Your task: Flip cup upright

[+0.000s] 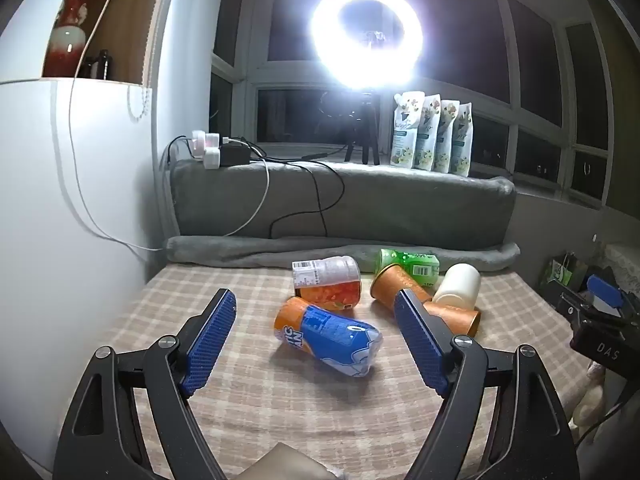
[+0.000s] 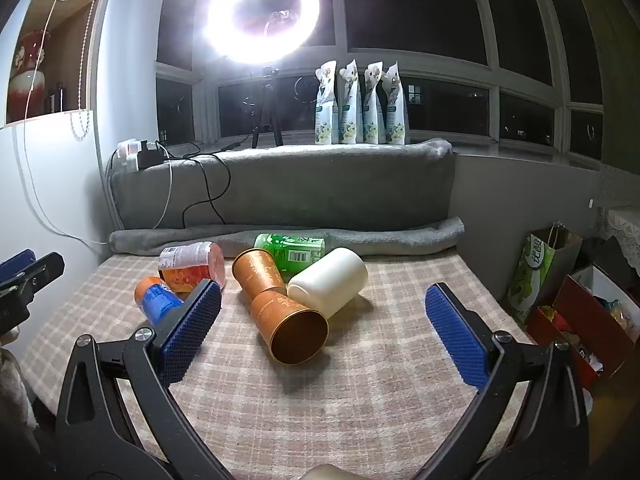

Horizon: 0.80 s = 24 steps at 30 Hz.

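Note:
Several cups lie on their sides on a checked tablecloth [image 2: 360, 380]. In the right wrist view an orange cup [image 2: 290, 326] lies nearest, its mouth toward me, with a second orange cup [image 2: 258, 272] behind it, a white cup [image 2: 330, 280], a green cup [image 2: 292, 250], an orange-and-white cup [image 2: 190, 266] and a blue-and-orange cup [image 2: 158, 302]. My right gripper [image 2: 322, 298] is open and empty, just short of the orange cup. My left gripper [image 1: 314, 304] is open and empty, with the blue-and-orange cup [image 1: 328, 336] between and beyond its fingers. The white cup [image 1: 458, 284] lies at the right.
A rolled grey blanket [image 2: 380, 236] borders the table's far edge, below a grey padded ledge with chargers and cables [image 2: 140, 156]. A ring light [image 2: 262, 16] and several pouches [image 2: 360, 106] stand on the sill. Boxes and bags [image 2: 568, 300] crowd the right side. A white wall is at the left.

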Each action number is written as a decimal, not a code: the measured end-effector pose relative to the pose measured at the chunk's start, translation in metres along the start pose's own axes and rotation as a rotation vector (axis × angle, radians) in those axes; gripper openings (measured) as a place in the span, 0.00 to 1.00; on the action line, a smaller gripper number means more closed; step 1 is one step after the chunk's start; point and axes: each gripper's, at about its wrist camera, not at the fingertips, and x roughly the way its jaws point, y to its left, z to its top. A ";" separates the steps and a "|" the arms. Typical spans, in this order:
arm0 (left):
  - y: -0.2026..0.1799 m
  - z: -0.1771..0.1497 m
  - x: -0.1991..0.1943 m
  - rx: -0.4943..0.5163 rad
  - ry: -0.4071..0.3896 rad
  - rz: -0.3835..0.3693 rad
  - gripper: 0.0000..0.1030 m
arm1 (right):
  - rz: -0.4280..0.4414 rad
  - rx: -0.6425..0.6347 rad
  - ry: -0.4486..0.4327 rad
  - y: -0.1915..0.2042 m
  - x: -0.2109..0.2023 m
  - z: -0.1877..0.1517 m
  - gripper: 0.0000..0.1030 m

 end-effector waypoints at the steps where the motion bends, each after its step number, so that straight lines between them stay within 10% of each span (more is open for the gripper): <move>1: 0.000 0.000 0.000 0.000 0.001 -0.002 0.79 | 0.001 0.001 -0.005 0.000 0.000 0.000 1.00; 24: 0.002 0.000 0.002 -0.003 0.011 0.012 0.79 | 0.000 0.002 -0.006 -0.001 0.000 0.000 1.00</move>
